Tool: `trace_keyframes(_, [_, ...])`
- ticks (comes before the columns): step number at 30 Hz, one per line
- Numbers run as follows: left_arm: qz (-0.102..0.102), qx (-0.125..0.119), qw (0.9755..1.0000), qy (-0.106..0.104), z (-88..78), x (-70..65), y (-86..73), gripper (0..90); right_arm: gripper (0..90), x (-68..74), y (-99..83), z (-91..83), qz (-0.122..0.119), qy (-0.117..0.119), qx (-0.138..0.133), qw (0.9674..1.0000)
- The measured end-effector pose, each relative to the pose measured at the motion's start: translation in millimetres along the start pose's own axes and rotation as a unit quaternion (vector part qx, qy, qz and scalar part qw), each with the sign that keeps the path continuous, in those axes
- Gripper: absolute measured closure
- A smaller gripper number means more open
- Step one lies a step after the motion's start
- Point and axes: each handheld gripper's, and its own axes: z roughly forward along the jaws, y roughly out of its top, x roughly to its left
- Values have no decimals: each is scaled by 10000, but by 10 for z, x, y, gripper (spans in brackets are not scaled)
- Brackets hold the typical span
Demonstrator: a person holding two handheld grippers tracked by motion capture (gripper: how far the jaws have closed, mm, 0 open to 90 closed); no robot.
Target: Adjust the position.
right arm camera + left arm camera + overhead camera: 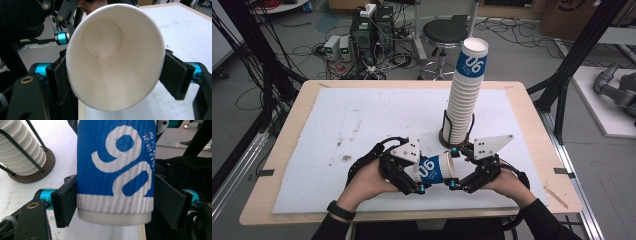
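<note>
with the paper cup (435, 169) clamped between both sets of fingers at the table's (362, 115) 6 o'clock edge, you have yet to seat it on the cup stack (464, 95) at 1 o'clock.

1. Paper cup (435, 169): ribbed white wall w/ blue band, big white "06" print; smooth pale base ring.
2. Pose: on its side, lifted off the surface, near the front edge, approx mid-width; open mouth faces right, base left.
3. Mouth squeezed to an oval; inside plain white, round bottom disc visible.
4. Held at both ends betw. tongs; blue band sits toward the base end.
</note>
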Motion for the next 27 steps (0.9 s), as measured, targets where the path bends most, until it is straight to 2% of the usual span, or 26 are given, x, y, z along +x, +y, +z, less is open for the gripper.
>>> trace_keyframes(4, [63, -100, 9999, -42, -4, 12, -19, 293, 188, 6, 0, 0, -52, -10, 3, 10000])
trace_keyframes(5, [52, -169, 9998, -48, -7, 14, -22, 293, 181, 3, 3, -2, -51, -2, -47, 10000])
trace_keyframes(6, [93, -342, 9993, -90, -45, 36, -32, 296, 172, -10, 9, -24, -99, -13, -172, 9998])
trace_keyframes(8, [82, -435, 9990, -77, -64, 43, -43, 296, 157, -16, 11, -41, -134, 9, -222, 9997])
trace_keyframes(10, [32, -619, 9981, -37, -111, 61, -66, 299, 142, -39, 13, -118, 1, -37, -467, 9989])
trace_keyframes(14, [-61, -1008, 9949, 9, -198, 100, -94, 300, 142, -76, 10, -171, 194, -99, -647, 9977])
trace_keyframes(15, [-66, -1072, 9942, 0, -203, 102, -98, 300, 142, -85, 3, -179, 290, -50, -745, 9968])
trace_keyframes(21, [-50, -1325, 9912, 44, -218, 102, -109, 301, 141, -99, -5, -169, 524, 90, -886, 9946])
trace_keyframes(24, [-137, -1636, 9864, -7, -247, 113, -118, 301, 142, -109, -11, -153, 650, 101, -926, 9935])
trace_keyframes(25, [-179, -1723, 9849, -17, -247, 113, -118, 301, 142, -98, -6, -135, 728, 141, -1001, 9922])
trace_keyframes(26, [-190, -1772, 9840, -16, -245, 113, -116, 301, 142, -98, -6, -135, 728, 141, -1001, 9922])
trace_keyframes(27, [-182, -1811, 9833, -46, -239, 114, -115, 300, 142, -83, 7, -120, 754, 233, -1105, 9907])
